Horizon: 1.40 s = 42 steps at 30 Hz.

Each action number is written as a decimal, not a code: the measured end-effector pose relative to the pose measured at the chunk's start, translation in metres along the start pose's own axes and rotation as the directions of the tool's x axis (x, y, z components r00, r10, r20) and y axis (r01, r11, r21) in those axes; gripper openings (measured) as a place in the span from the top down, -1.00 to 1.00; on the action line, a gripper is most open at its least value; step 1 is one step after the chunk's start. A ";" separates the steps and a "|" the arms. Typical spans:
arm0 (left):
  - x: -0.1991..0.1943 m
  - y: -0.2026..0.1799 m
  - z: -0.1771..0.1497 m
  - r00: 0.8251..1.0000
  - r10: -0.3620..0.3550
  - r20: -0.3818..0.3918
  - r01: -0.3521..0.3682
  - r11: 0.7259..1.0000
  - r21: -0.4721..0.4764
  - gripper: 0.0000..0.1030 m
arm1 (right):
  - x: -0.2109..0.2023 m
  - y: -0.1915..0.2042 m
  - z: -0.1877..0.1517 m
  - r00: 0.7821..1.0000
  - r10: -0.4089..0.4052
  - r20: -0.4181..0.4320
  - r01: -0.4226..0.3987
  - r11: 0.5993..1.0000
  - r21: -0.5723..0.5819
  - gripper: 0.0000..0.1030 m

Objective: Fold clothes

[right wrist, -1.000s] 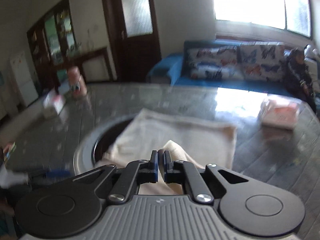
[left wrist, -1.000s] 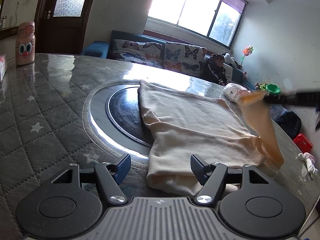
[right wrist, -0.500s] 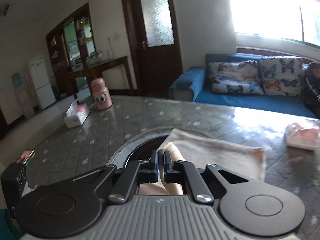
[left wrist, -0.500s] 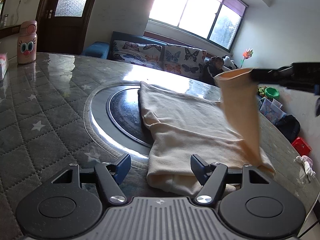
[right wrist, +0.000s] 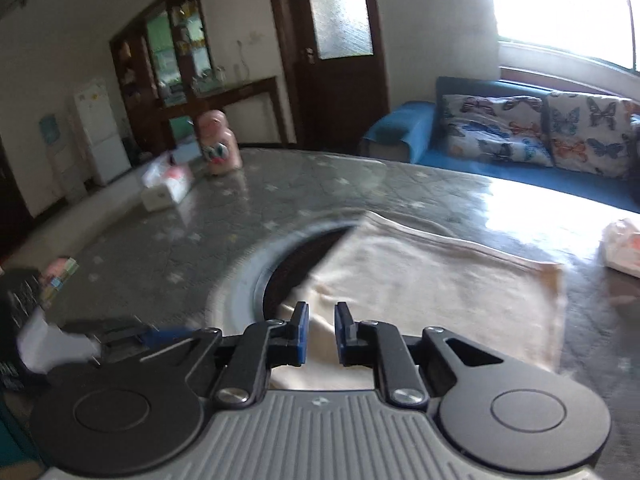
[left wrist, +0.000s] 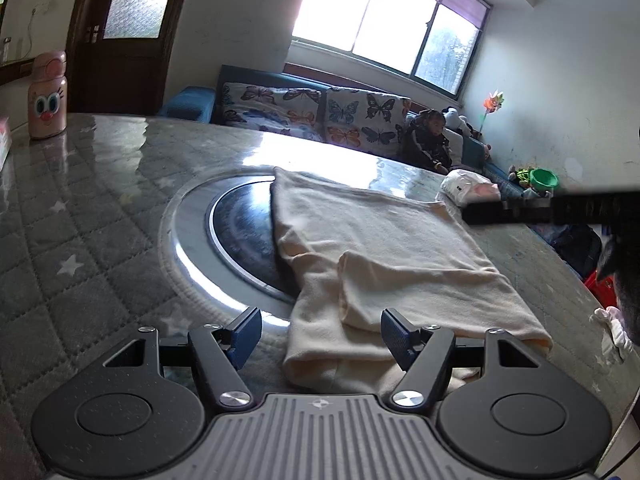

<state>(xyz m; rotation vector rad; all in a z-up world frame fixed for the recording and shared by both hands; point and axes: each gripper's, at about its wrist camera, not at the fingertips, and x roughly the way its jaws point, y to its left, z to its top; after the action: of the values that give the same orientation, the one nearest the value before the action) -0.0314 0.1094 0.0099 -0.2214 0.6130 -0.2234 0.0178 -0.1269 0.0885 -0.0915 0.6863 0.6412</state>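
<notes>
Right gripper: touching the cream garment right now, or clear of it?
Apart. In the left wrist view the right gripper hangs in the air above the cream garment, nothing pinched. In the right wrist view its jaws stand open and empty.

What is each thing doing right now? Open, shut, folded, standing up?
left gripper: open, holding nothing.
right gripper: open, holding nothing.
cream garment: flat on the table, sleeve folded over it.
pink bottle: upright, lid shut.
brown door: shut.
</notes>
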 end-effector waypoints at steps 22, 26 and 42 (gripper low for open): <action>0.073 -0.044 0.020 0.984 -0.103 -0.144 0.120 0.986 0.114 -0.09 | -0.023 -0.059 -0.074 0.987 -0.149 -0.068 0.150 0.989 0.011 0.69; 0.079 -0.042 0.024 0.984 -0.102 -0.145 0.117 0.988 0.105 -0.09 | -0.018 -0.069 -0.058 0.987 -0.157 -0.027 0.158 0.987 0.024 0.69; 0.083 -0.041 0.041 0.989 -0.109 -0.098 0.119 0.988 0.103 0.05 | -0.001 -0.072 -0.061 0.983 -0.182 -0.038 0.180 0.982 -0.050 0.70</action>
<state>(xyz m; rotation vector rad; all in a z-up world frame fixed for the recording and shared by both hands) 0.0529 0.0535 0.0089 -0.1423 0.6781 -0.3782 0.0247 -0.2030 0.0324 -0.2090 0.6951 0.4812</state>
